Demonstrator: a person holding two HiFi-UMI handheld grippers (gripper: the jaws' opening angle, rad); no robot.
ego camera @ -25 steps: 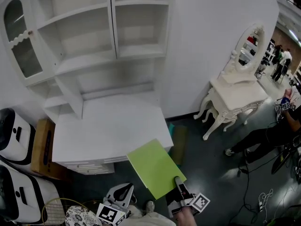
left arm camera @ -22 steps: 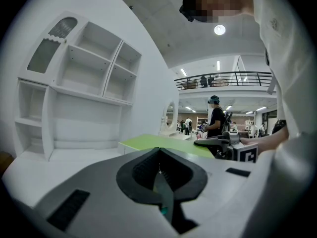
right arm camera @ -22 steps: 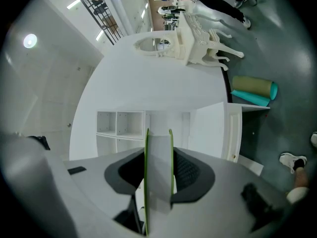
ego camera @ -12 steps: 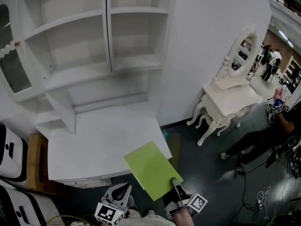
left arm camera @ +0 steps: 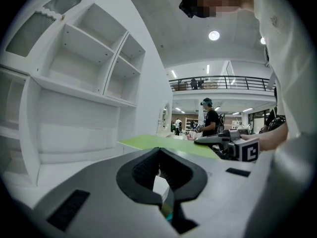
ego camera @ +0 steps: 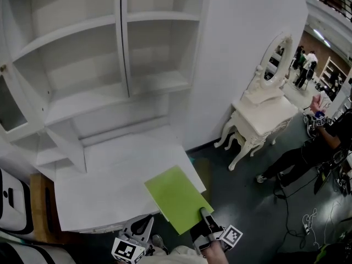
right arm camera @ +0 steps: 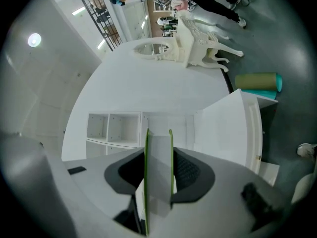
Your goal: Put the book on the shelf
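Observation:
The green book (ego camera: 177, 198) juts out flat over the front right corner of the white desk top (ego camera: 110, 175). My right gripper (ego camera: 204, 218) is shut on its near edge. In the right gripper view the book (right arm camera: 158, 175) stands edge-on between the pads of that gripper (right arm camera: 158, 150), with the white shelf unit (right arm camera: 114, 128) beyond it. The shelf unit (ego camera: 154, 84) rises behind the desk, its compartments bare. My left gripper (ego camera: 136, 240) hangs low at the desk's front edge. Its own view shows the left gripper (left arm camera: 159, 150) shut on nothing, with the book (left arm camera: 163, 143) to its right.
A white vanity table with an oval mirror (ego camera: 258, 111) stands right of the shelf unit. A person (ego camera: 324, 142) stands at the far right, with cables (ego camera: 313, 219) on the dark floor. A rolled mat (right arm camera: 257, 82) lies beside the desk. A glass cabinet door (ego camera: 11, 109) hangs open at the left.
The head view has tilted upward and drawn nearer, so the shelves fill more of it. The book and both grippers keep their places at the bottom; the grip is unchanged.

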